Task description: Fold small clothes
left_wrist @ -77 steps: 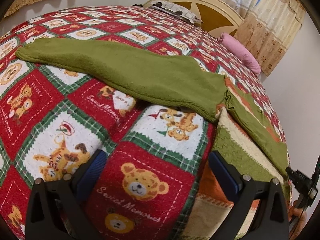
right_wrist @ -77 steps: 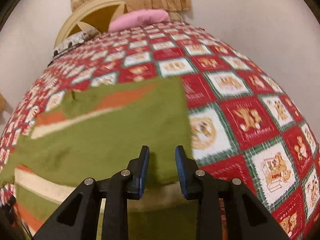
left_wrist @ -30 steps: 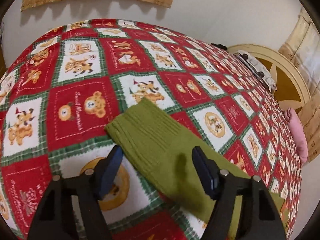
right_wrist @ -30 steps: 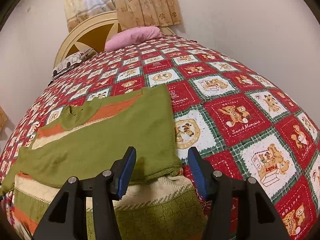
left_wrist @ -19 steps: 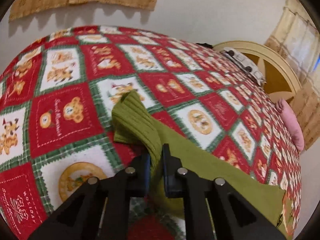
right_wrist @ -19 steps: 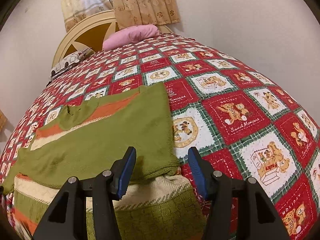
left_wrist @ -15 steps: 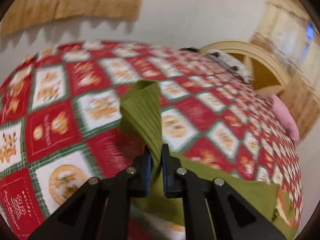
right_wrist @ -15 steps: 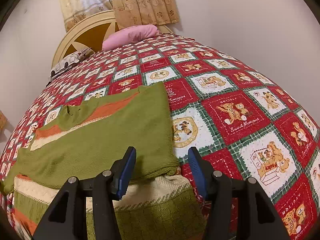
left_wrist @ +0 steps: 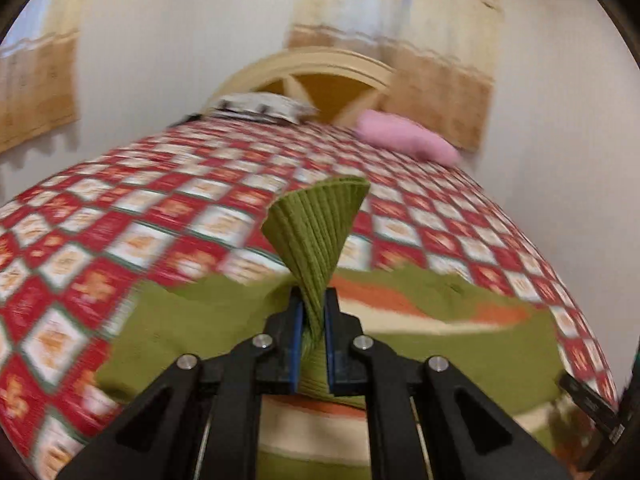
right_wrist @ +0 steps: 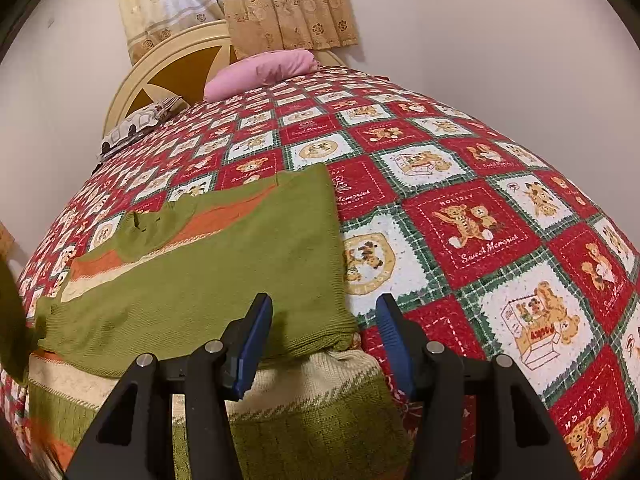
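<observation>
The left wrist view is smeared with motion blur, so the quilt [right_wrist: 472, 216] squares there are hard to read, and the lower part of the sweater [right_wrist: 208, 276] is cut off behind the gripper bodies in both views. In the right wrist view the sweater's left edge runs out of the picture, where a blurred green strip is too unclear to name.

The left gripper [left_wrist: 311, 322] is pressed together and pinches the ribbed cuff [left_wrist: 318, 228] of one green sleeve; the cuff fans upward out of the pinch, lifted above the sweater's body, with its ribs running away from the gripper toward the headboard [right_wrist: 168, 68]. The right gripper [right_wrist: 322, 344] stands spread, with nothing pinched; the sweater's folded right corner lies between and under its fingers.

The sweater, green with orange and cream bands, lies flat on the quilt at the near end of the bed, far from the headboard. One sleeve is laid across its body. Its long axis runs across the bed, roughly parallel to the headboard.

The quilt is a red, white and green check with teddy bears. Against the headboard lie a pink pillow [right_wrist: 260, 72] and a patterned pillow [right_wrist: 136, 124]. Beige curtains [right_wrist: 240, 4] hang above the headboard on a pale wall.
</observation>
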`<state>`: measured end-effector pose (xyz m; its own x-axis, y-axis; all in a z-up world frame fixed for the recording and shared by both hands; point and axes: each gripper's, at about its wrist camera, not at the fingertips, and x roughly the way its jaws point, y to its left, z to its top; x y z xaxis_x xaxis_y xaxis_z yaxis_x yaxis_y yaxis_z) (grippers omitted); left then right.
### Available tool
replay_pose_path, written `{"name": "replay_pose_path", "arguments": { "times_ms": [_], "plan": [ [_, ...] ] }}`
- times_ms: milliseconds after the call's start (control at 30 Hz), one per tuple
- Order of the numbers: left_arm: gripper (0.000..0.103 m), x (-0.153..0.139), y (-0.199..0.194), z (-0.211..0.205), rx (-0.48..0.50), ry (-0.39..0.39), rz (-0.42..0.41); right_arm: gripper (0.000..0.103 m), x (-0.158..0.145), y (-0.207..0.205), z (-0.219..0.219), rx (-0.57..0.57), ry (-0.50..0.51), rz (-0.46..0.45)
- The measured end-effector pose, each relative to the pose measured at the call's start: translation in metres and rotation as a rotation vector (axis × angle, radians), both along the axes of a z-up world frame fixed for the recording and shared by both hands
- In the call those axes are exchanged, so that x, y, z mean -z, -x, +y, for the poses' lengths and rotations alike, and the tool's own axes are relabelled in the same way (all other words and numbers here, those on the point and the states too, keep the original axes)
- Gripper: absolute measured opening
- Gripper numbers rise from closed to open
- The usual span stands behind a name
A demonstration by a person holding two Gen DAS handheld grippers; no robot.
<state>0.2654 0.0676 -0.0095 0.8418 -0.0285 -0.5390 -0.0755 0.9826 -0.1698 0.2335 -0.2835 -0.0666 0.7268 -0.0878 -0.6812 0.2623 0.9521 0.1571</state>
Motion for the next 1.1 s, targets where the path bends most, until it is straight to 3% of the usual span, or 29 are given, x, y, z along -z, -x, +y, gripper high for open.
{"name": "replay_pose_path", "arguments": {
  "times_ms": [233,367,400,433,500,533,600,700,767,867,1000,1100],
  "plan": [
    [0.009,0.032,-0.005,-0.067,0.122,-0.091,0.105,0.055,0.002,0.001,-0.003,0.003,-0.023,-0.004],
    [0.018,0.036,-0.007,-0.061,0.149,-0.052,0.183,0.055,0.003,0.001,-0.005,0.008,-0.037,-0.005],
    [0.036,0.035,-0.003,-0.056,0.159,-0.036,0.192,0.055,0.003,0.001,-0.005,0.012,-0.041,-0.004],
    [0.064,0.031,0.004,-0.048,0.162,-0.026,0.193,0.055,0.003,0.002,-0.006,0.016,-0.045,-0.006],
    [0.089,0.024,0.025,-0.034,0.107,-0.037,0.142,0.055,0.001,0.004,-0.008,0.022,-0.056,-0.018],
    [0.094,0.024,0.033,-0.03,0.086,-0.045,0.116,0.055,0.0,0.006,-0.009,0.024,-0.057,-0.03],
    [0.095,0.023,0.056,-0.007,0.019,-0.051,0.08,0.055,-0.005,0.01,-0.006,0.014,-0.045,-0.062],
    [0.096,0.034,0.07,0.026,-0.09,-0.013,0.097,0.055,-0.014,0.008,0.009,-0.015,-0.001,-0.05],
    [0.096,0.046,0.075,0.041,-0.138,0.021,0.124,0.055,-0.025,0.01,0.021,-0.062,-0.071,-0.075],
    [0.095,0.058,0.074,0.057,-0.163,0.138,0.162,0.055,-0.036,0.005,0.054,-0.157,-0.176,-0.084],
    [0.095,0.068,0.067,0.062,-0.208,0.184,0.208,0.06,-0.031,-0.022,0.123,-0.322,-0.183,-0.007],
    [0.095,0.07,0.075,0.073,-0.224,0.258,0.181,0.06,-0.011,-0.046,0.168,-0.372,-0.12,0.099]
  ]
}}
